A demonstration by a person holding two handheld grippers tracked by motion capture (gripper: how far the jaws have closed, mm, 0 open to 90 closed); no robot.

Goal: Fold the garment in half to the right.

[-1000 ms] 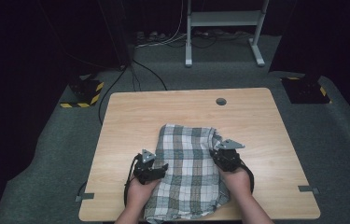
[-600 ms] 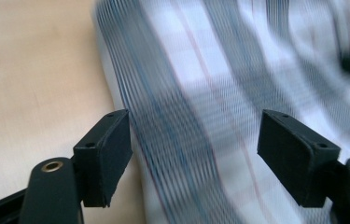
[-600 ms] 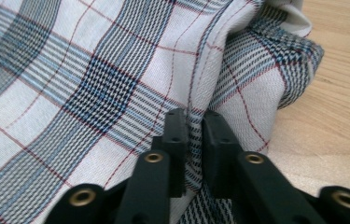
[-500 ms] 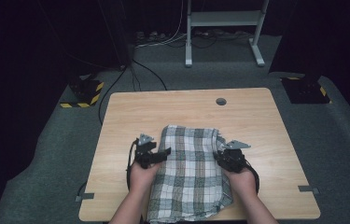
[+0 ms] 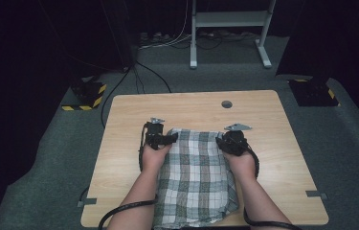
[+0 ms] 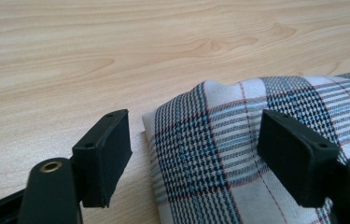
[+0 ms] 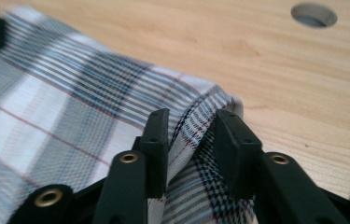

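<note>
Having run the far edge of the checked cloth (image 5: 194,177) up the counter (image 5: 134,110), away from the body and well beyond the spot of a second ago, lets go now at both corners.

Over at the left claw (image 5: 171,139): gaping wide, straddling the cloth's far left corner, one pad out over bare wood, the other above the plaid, neither pressing. Holds nothing.

Over at the right claw (image 5: 222,141): has just been opening, from a tight pinch to a narrow gap, with a raised fold of the far right corner standing between the pads, slack rather than squeezed. Looks released, or all but.

Lies stretched out behind both claws now, reaching back to the near edge of the counter, longer and smoother than half a second ago. Bare wood ahead of the claws, with the round hole (image 5: 227,104) just beyond the right one.

Reads as the end of a spreading pull: far edge laid, grip dropped. Leaves, most likely, only lifting clear without dragging that pinched ridge along, and perhaps flattening the rumple by the right forearm.
</note>
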